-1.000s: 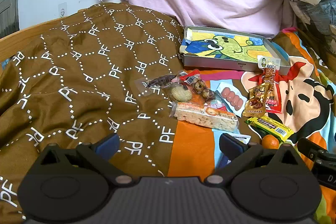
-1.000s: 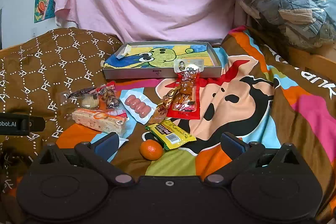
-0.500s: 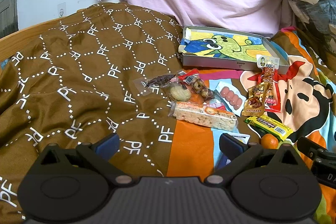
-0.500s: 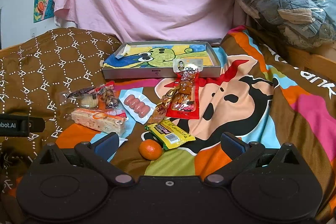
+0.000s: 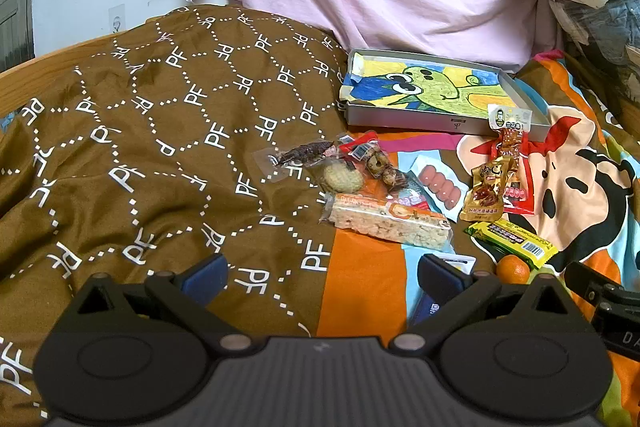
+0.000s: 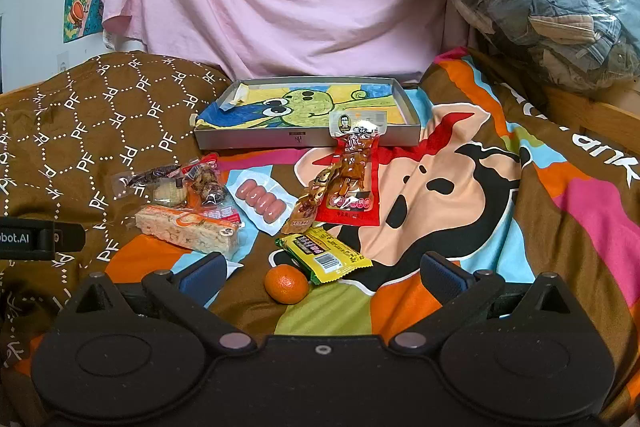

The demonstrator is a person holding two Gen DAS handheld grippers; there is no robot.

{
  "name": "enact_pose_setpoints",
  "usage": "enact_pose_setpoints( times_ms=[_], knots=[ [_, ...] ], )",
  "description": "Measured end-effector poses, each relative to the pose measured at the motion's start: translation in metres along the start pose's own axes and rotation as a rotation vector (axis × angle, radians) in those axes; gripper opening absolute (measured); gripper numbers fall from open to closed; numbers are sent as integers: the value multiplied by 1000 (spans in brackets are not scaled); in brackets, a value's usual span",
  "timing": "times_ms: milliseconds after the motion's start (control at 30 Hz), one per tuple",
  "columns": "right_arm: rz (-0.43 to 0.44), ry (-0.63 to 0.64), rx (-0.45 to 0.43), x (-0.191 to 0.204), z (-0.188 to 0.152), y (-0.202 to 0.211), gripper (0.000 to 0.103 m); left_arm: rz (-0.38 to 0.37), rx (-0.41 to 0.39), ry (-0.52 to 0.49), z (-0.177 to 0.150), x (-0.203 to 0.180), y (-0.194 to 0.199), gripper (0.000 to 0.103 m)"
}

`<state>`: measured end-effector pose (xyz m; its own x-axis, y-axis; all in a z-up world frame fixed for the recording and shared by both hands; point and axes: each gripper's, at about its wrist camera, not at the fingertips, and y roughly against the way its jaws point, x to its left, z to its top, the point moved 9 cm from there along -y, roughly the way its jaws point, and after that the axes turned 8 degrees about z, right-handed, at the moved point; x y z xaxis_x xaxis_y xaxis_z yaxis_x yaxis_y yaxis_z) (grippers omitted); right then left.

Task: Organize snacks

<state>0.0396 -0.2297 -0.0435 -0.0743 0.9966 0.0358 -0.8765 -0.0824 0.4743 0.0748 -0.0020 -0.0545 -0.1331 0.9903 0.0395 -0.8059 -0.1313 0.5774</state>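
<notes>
Left wrist view: left gripper (image 5: 322,273) hangs low over the brown quilt (image 5: 160,131), jaws spread wide, nothing between them. Snacks sit loose ahead on the bed: rice-crisp bar (image 5: 390,221), sausage pack (image 5: 440,185), all outside the shallow tray (image 5: 440,121), which looks like the intended bin.

Right wrist view: right gripper (image 6: 322,273) also wide and empty, aimed at the tangerine (image 6: 287,284) and the yellow bar (image 6: 324,253) touching it. Red-pouch skewer pack (image 6: 354,177) leans on the tray's front wall. Nearest items probably go first.
</notes>
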Motion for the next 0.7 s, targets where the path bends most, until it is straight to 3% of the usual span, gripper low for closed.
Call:
enact_pose_setpoints(
  times_ms=[700],
  knots=[
    [1,0,3,0,-1,-1,102,-2,0,-4,-3,-6,2,103]
  ],
)
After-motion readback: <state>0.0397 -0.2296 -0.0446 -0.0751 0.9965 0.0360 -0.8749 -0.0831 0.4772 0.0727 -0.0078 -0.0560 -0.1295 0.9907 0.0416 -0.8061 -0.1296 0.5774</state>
